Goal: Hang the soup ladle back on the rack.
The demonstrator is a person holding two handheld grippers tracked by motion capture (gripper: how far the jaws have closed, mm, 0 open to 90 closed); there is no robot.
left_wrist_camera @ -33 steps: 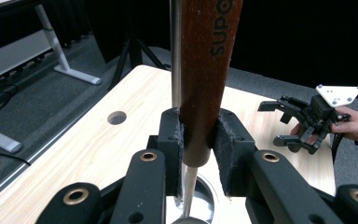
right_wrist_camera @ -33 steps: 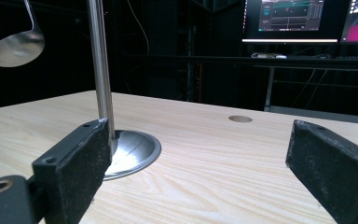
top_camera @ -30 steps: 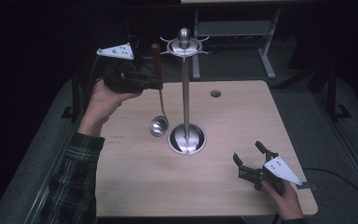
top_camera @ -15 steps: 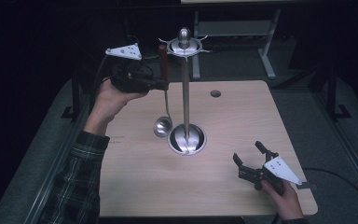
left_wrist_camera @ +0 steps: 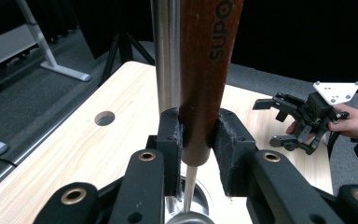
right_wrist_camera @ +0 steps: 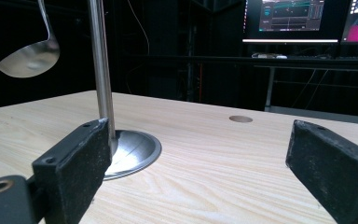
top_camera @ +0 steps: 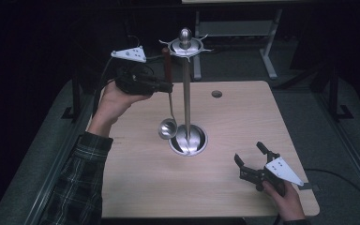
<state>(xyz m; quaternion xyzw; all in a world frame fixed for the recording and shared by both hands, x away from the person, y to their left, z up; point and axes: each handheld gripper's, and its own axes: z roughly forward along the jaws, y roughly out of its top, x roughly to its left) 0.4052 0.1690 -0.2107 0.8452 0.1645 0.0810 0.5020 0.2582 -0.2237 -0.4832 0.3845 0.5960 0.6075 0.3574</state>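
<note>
Ladle [top_camera: 168, 101] clamped in left tongs [left_wrist_camera: 199, 137] beside stand [top_camera: 186, 93]; lift handle's top onto a hook; right tongs [top_camera: 253, 161] apart, near right.

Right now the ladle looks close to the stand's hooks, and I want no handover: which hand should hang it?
Left. The left gripper already clamps the ladle handle beside the stand, near its hooks. The right gripper sits open, low on the table.

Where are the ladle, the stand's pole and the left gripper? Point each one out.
ladle [top_camera: 167, 128]: high view, on its steel bowl.
stand's pole [top_camera: 186, 105]: high view, midway up the shaft.
left gripper [left_wrist_camera: 199, 137]: left gripper view, between its pads, on the clamped wooden handle.
</note>
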